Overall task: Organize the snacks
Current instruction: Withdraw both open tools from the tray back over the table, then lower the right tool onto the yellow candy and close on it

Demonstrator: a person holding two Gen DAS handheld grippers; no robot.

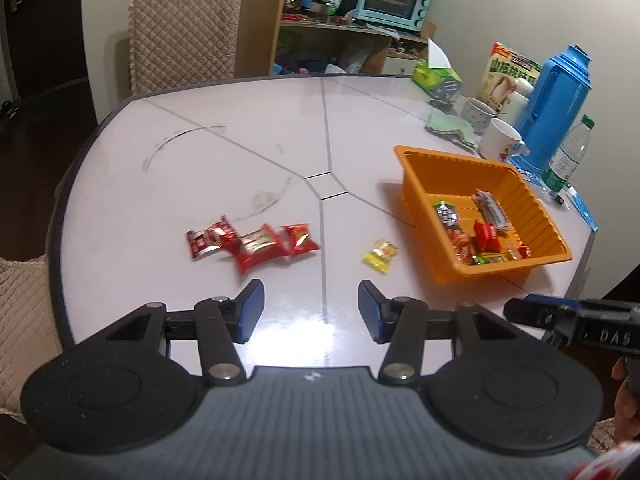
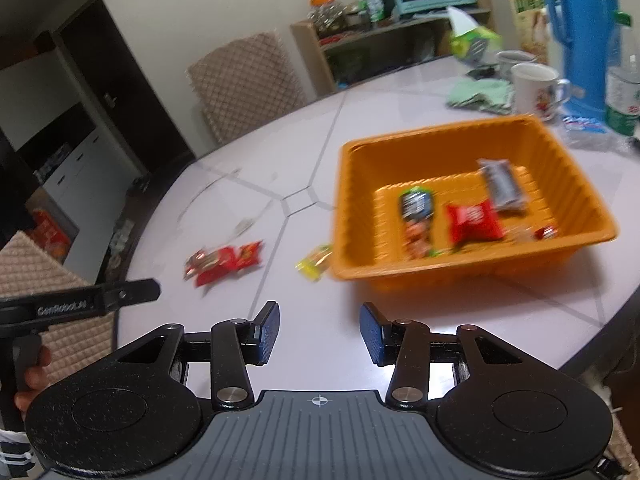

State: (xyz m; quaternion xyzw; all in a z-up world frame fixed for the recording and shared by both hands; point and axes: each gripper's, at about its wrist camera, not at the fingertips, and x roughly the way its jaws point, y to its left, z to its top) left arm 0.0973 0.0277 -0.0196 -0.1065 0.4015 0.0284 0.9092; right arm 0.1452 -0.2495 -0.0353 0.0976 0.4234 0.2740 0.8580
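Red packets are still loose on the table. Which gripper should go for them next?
Probably the left gripper: it is open and empty, and the red packets lie just ahead of it. The right gripper, also open and empty, faces the orange basket, with the packets off to its left.

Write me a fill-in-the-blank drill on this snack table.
1. The basket that holds the sorted snacks is coloured ____.
2. The lone yellow packet lies on the table, ____ the basket.
3. Between the pads of the left hand-held gripper there is ____.

Missing words: orange; outside; nothing
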